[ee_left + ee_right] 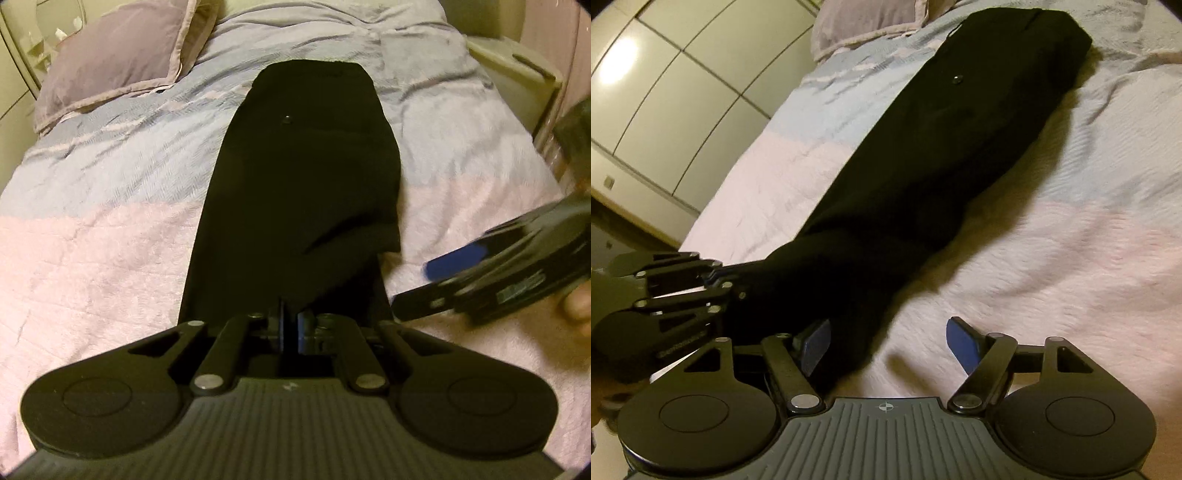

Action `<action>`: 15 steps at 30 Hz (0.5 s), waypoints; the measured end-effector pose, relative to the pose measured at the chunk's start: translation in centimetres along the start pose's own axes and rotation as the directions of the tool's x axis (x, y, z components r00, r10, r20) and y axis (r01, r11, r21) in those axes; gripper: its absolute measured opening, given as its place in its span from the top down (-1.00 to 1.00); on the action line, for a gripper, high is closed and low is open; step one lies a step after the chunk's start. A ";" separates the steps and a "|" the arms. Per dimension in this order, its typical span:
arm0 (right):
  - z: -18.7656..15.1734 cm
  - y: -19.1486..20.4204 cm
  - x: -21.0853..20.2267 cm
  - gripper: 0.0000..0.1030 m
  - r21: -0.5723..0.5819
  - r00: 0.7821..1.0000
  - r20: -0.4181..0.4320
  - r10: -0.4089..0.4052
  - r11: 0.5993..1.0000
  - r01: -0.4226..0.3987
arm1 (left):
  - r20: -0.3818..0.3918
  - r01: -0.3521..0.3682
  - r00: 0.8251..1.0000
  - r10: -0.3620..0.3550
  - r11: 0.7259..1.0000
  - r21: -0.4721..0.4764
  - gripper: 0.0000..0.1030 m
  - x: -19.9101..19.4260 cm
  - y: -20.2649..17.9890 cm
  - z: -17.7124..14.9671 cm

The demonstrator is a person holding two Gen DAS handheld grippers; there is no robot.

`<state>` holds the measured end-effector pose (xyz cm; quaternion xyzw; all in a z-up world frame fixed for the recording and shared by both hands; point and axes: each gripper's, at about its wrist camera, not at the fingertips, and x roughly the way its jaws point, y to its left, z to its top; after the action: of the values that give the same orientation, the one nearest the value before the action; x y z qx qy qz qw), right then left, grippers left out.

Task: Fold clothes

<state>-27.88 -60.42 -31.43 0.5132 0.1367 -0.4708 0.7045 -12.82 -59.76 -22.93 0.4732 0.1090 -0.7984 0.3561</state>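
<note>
Black trousers [306, 177] lie lengthwise on the bed, folded leg over leg, waist at the far end with a small button showing; they also show in the right wrist view [945, 147]. My left gripper [291, 325] is shut on the near hem end of the trousers. It also appears at the left of the right wrist view [716, 280], pinching the cloth. My right gripper [886, 347] is open, its blue pads [962, 347] wide apart, with the trouser hem edge lying between them near the left pad. It shows blurred at the right of the left wrist view [424, 284].
The bed has a pink and pale blue quilted cover [92, 240]. A lilac pillow [114, 62] lies at the far left. A cream bedside unit [517, 81] stands at the far right. Cream wardrobe doors [665, 92] run along the bed's left side.
</note>
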 end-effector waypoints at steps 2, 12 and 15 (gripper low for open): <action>0.4 0.3 1.5 -0.41 -0.009 0.999 0.045 -0.010 1.000 0.011 | 0.008 0.017 1.000 -0.017 1.000 0.001 0.89 0.4 0.4 -0.1; 2.5 -1.7 1.5 0.70 0.024 0.978 0.171 -0.116 0.993 0.113 | 0.001 0.026 1.000 -0.028 0.964 0.266 0.88 1.3 -4.6 -1.8; 1.7 -2.0 -1.3 0.81 0.043 0.969 0.187 -0.159 0.987 0.154 | -0.009 0.023 1.000 -0.022 0.929 0.371 0.88 1.8 -6.9 -2.5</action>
<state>-30.66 -61.23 -31.00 0.4635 0.1024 -0.5736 0.6676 -16.31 -54.39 -26.83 0.5323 -0.0374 -0.8076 0.2509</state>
